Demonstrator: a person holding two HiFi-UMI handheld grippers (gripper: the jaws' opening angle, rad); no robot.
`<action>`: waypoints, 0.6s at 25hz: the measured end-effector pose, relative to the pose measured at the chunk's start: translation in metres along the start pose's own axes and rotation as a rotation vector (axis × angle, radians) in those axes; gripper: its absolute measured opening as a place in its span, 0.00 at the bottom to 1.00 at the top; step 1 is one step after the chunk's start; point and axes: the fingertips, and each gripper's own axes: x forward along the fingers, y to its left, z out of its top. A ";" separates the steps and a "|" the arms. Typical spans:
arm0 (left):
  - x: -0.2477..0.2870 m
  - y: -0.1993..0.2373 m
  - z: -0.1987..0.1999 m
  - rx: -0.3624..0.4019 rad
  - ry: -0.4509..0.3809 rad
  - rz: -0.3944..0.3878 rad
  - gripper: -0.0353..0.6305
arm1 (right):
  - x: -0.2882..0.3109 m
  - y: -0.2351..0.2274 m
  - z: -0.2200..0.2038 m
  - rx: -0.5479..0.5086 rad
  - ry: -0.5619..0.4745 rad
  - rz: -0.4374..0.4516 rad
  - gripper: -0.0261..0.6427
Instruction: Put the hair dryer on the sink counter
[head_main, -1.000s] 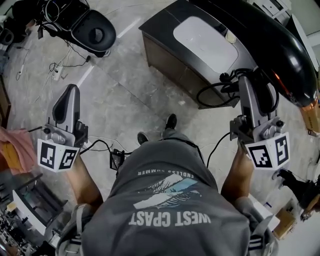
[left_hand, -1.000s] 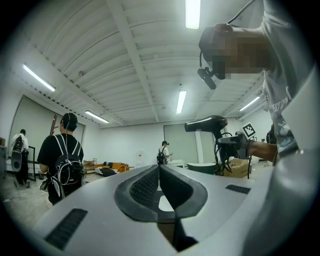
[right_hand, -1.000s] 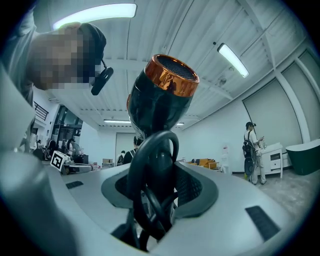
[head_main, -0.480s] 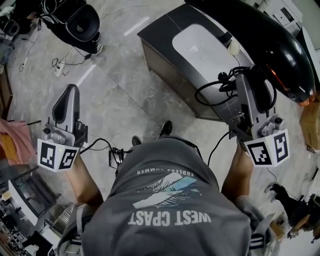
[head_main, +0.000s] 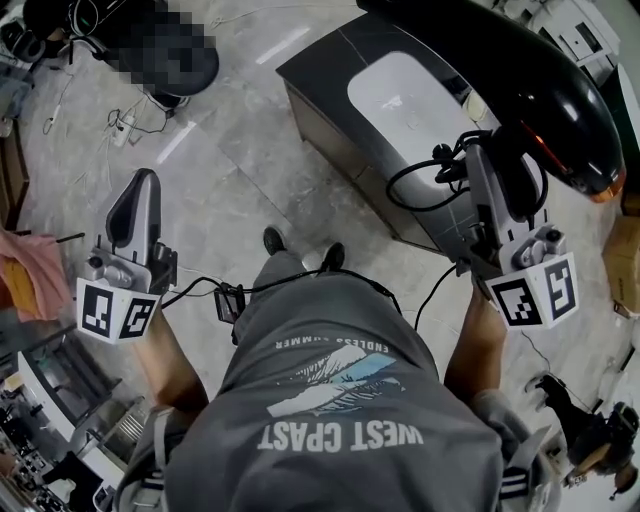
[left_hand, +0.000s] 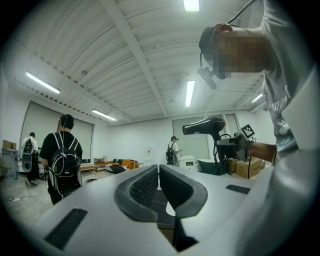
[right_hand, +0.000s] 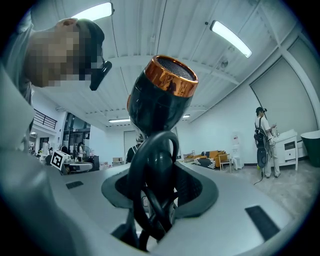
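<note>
The black, copper-nozzled hair dryer (head_main: 545, 95), cord looped round its handle, is clamped by that handle in the right gripper (head_main: 487, 175), aloft at the dark sink counter (head_main: 320, 70), while the left gripper (head_main: 140, 190) is off aside, jaws pressed together, empty.

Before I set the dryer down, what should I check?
1. Grip on dryer: ok, right gripper is shut on its handle.
2. Cord tucked: not ok, a loop hangs loose beside the gripper.
3. Counter ahead: ok, the head view shows it just in front.
4. Free spot beside basin: cannot tell, the dryer hides the far side.
5. Left gripper out of the way: ok, it is shut, empty and off to the side.
</note>
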 end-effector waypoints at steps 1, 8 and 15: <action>0.004 0.002 -0.001 -0.004 0.001 -0.008 0.09 | 0.002 0.000 0.000 -0.001 0.004 -0.005 0.32; 0.051 0.025 -0.011 -0.029 -0.014 -0.116 0.09 | 0.021 0.001 -0.005 -0.018 0.014 -0.075 0.32; 0.099 0.062 -0.004 -0.032 -0.056 -0.220 0.09 | 0.047 0.011 -0.008 -0.020 0.020 -0.152 0.32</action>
